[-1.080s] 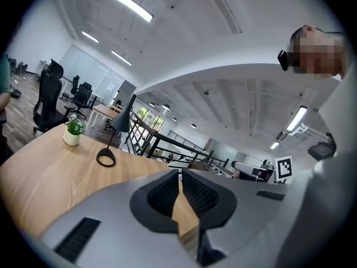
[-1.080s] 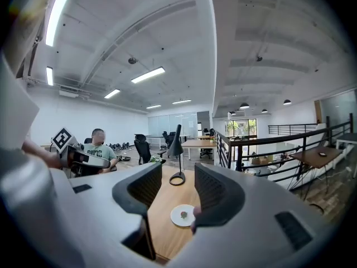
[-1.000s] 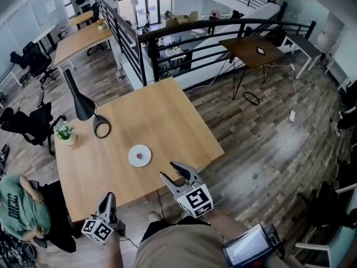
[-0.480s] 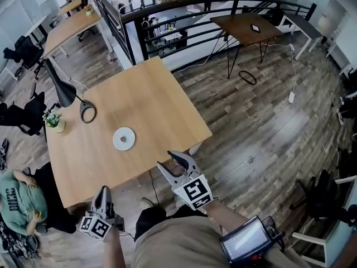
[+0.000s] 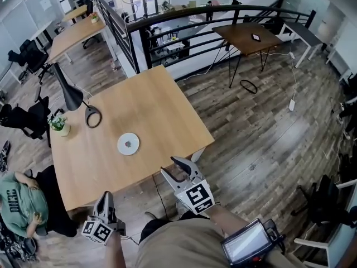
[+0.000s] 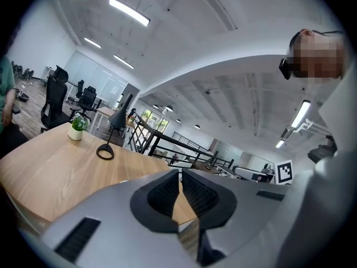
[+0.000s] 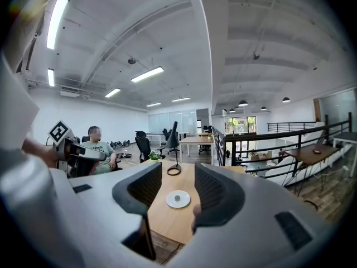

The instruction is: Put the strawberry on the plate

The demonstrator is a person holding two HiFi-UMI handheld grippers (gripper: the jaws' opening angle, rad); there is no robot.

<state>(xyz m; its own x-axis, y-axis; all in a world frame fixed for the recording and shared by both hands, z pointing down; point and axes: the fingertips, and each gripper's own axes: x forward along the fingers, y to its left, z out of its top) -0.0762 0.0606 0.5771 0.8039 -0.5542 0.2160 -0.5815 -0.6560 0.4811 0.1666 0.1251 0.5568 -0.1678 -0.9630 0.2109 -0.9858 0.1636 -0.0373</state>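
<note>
Light-wood square desk [image 5: 162,110] carries a round white plate [image 5: 121,148]; a small strawberry [image 5: 128,144] sits at its centre. Black desk lamp [image 5: 71,96] and potted green plant [image 5: 58,123] stand along the left side, well apart from the plate. Right claw [image 5: 172,169]: jaws apart, empty, off the near edge. Left claw [image 5: 106,196]: jaws together, empty. Person in green shirt [image 5: 19,202] sits beside the desk.

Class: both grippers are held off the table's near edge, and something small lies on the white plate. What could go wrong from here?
1. The small item on the plate is too small to identify, so the task might be wrongly judged done.
2. The right gripper, open and empty, and the shut left gripper hang off the table edge. A long reach could clip the lamp or potted plant left of the plate.
</note>
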